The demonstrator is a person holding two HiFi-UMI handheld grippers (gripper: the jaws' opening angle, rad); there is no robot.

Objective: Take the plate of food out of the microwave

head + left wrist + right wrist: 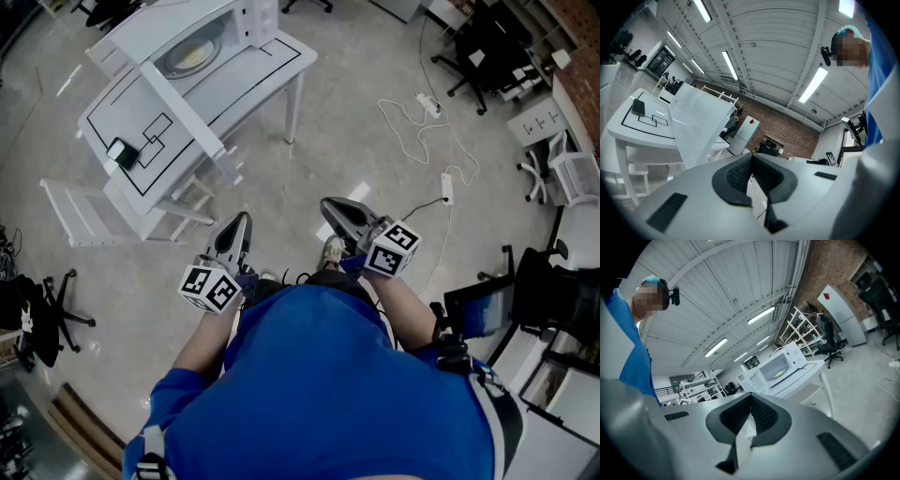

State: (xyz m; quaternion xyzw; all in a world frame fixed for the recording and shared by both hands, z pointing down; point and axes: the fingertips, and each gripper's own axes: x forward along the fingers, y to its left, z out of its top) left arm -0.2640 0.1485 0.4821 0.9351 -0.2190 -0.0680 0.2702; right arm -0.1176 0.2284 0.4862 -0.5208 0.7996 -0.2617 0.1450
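Showing from the head view, left hand-held gripper (241,223) and right hand-held gripper (334,208) are well short of the plate of food (192,58), which sits inside the microwave (246,23) ahead of them. Left gripper view: jaws together, empty. Right gripper view: likewise, with the microwave far ahead. No step is done yet.

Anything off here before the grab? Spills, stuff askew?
Nothing spilled or damaged. The plate of food sits flat inside the microwave on the table. Only oddity: a white power strip and its cable sprawl loose on the floor right of the table.
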